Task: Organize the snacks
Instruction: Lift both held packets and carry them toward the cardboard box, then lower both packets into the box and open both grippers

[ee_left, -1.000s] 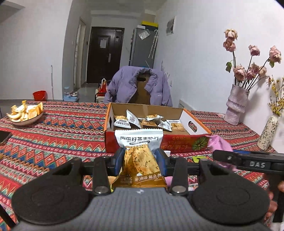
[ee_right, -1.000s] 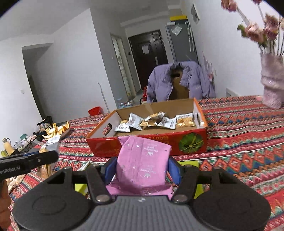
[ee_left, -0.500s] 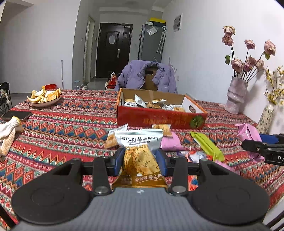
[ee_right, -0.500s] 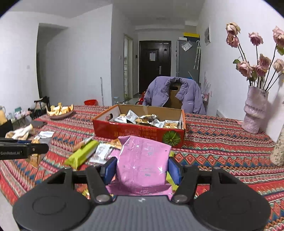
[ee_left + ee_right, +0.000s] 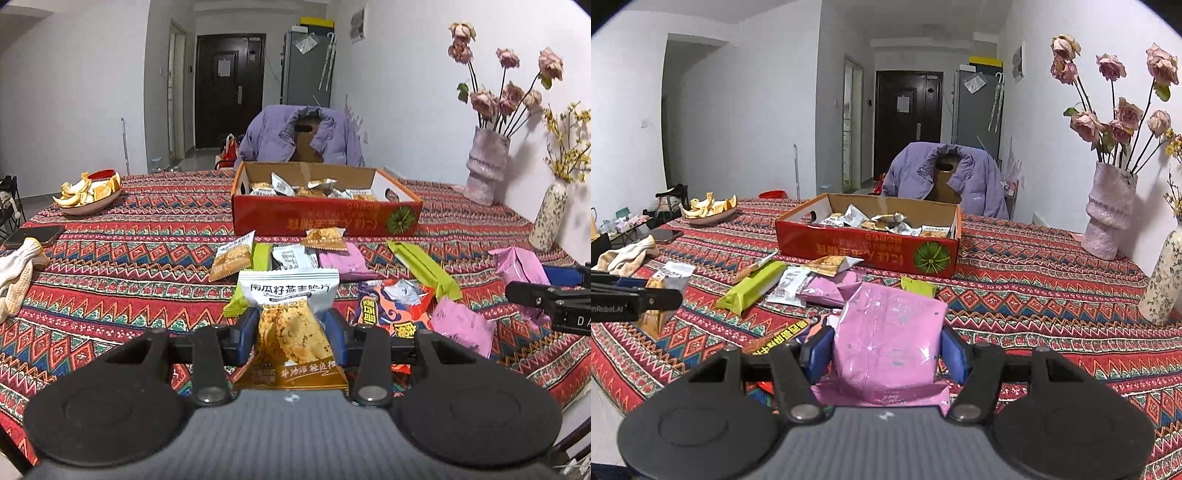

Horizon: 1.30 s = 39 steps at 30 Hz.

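Observation:
My left gripper [image 5: 291, 332] is shut on a white and gold cracker packet [image 5: 291, 314], held upright above the near table. My right gripper [image 5: 886, 347] is shut on a pink snack bag [image 5: 888, 332]. A red cardboard box [image 5: 325, 218] [image 5: 868, 247] with several small packets inside stands across the table, well beyond both grippers. Between the box and the grippers lie loose snacks: green bars [image 5: 424, 267] [image 5: 753, 288], pink bags [image 5: 341, 258], an orange packet [image 5: 393, 306] and small cracker packets [image 5: 232, 254]. The right gripper with its pink bag [image 5: 521, 269] shows at the right edge of the left wrist view.
A patterned red cloth [image 5: 129, 236] covers the table. A bowl of orange peel [image 5: 88, 190] sits far left, with a phone [image 5: 35, 236] and a cloth glove [image 5: 18, 273] near the left edge. Two vases [image 5: 1108, 218] [image 5: 1163, 277] stand at the right. A chair with a purple jacket [image 5: 303, 134] is behind the box.
Both grippers have drawn back from the box with their packets still held; the box now looks farther away and the loose snacks on the cloth have come into view. The right view has levelled out.

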{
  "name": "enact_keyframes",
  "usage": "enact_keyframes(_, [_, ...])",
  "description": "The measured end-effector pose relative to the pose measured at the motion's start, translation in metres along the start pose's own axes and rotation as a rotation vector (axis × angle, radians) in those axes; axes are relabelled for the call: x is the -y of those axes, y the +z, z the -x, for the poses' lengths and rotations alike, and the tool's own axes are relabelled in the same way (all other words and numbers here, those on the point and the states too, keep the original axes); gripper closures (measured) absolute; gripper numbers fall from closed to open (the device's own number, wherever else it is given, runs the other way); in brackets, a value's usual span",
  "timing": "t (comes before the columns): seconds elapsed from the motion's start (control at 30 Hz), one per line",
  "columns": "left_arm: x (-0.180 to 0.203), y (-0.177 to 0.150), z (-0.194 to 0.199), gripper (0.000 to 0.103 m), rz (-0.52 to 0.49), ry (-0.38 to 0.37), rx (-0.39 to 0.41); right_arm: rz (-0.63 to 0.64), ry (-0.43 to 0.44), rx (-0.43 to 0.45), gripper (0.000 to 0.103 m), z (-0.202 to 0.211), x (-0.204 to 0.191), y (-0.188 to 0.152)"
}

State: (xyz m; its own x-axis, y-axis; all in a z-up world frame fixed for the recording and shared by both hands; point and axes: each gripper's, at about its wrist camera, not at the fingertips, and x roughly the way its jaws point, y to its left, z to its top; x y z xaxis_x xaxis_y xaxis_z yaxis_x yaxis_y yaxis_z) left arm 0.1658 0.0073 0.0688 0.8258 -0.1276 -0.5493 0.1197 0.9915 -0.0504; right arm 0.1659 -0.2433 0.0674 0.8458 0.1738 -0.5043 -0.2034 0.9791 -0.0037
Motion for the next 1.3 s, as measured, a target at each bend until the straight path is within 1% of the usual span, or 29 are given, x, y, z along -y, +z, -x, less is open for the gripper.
enact_keyframes(0.2, [-0.003, 0.003, -0.024, 0.062, 0.013, -0.005, -0.049, -0.026, 0.007, -0.034, 0.042, -0.019, 0.009, 0.002])
enact_keyframes(0.33, [-0.008, 0.017, -0.050, 0.062, 0.020, -0.020, -0.060, -0.032, 0.019, -0.050, 0.042, -0.040, 0.018, 0.013])
enact_keyframes(0.4, [-0.010, 0.028, -0.065, 0.062, 0.014, -0.008, -0.062, -0.036, 0.021, -0.060, 0.042, -0.055, 0.024, 0.021])
enact_keyframes(0.47, [-0.012, 0.041, -0.081, 0.062, 0.001, -0.010, -0.054, -0.034, 0.011, -0.063, 0.042, -0.070, 0.029, 0.030])
enact_keyframes(0.6, [-0.018, 0.076, -0.117, 0.062, -0.012, -0.025, -0.062, -0.038, 0.031, -0.069, 0.042, -0.104, 0.043, 0.058])
enact_keyframes(0.8, [-0.026, 0.143, -0.177, 0.062, -0.048, -0.044, -0.076, -0.020, 0.067, -0.074, 0.042, -0.163, 0.067, 0.123])
enact_keyframes(0.93, [-0.034, 0.186, -0.223, 0.062, -0.033, -0.066, -0.124, -0.022, 0.096, -0.129, 0.042, -0.213, 0.081, 0.164])
enact_keyframes(1.0, [-0.038, 0.202, -0.252, 0.062, -0.015, -0.074, -0.168, -0.025, 0.103, -0.171, 0.042, -0.244, 0.086, 0.181])
enact_keyframes(1.1, [-0.043, 0.215, -0.291, 0.062, 0.007, -0.092, -0.245, 0.012, 0.089, -0.243, 0.042, -0.289, 0.086, 0.194])
enact_keyframes(1.2, [-0.043, 0.220, -0.324, 0.062, -0.007, -0.069, -0.290, 0.067, 0.044, -0.308, 0.042, -0.331, 0.082, 0.200])
enact_keyframes(1.3, [-0.043, 0.220, -0.355, 0.062, -0.046, 0.002, -0.322, 0.092, 0.032, -0.358, 0.042, -0.362, 0.077, 0.199])
